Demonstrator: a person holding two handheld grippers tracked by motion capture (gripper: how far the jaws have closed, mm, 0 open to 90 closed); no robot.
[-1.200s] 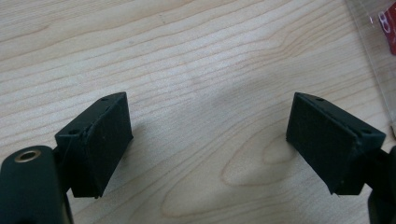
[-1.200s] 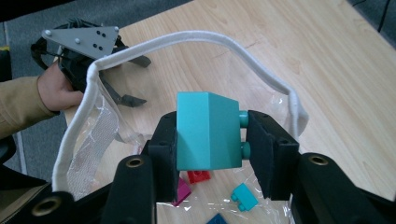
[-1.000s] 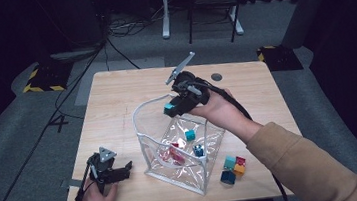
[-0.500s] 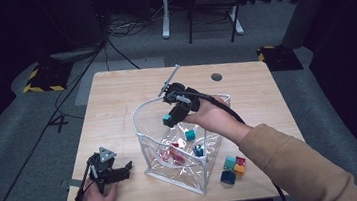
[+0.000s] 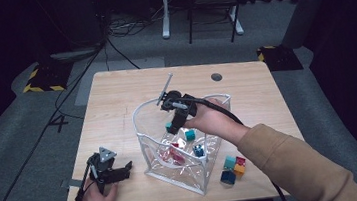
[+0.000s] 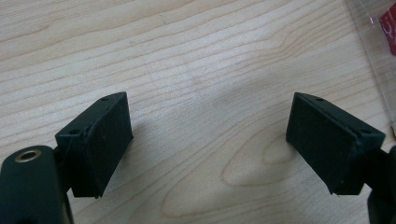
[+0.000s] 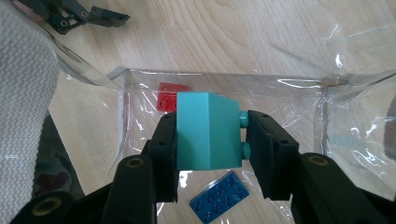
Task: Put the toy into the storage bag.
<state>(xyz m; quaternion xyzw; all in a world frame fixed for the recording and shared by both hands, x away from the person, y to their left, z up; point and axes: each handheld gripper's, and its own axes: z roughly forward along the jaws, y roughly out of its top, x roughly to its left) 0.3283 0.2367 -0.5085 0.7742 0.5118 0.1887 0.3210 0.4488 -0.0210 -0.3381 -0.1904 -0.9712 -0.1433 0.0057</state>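
High cam looks down; tong cams close; all share table [image 5: 116,102].

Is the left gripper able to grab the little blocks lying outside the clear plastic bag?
Probably not directly: the left gripper sits open at the table's left, and the clear plastic bag stands between it and the loose coloured blocks.

A pale wooden tabletop [image 5: 115,94] stands on grey carpet [image 5: 17,162] in a dim room. Beyond its far edge stand white desk legs [image 5: 164,11], with black cables [image 5: 123,28] trailing over the floor. Yellow-and-black hazard tape [image 5: 43,79] marks the floor far left and right.
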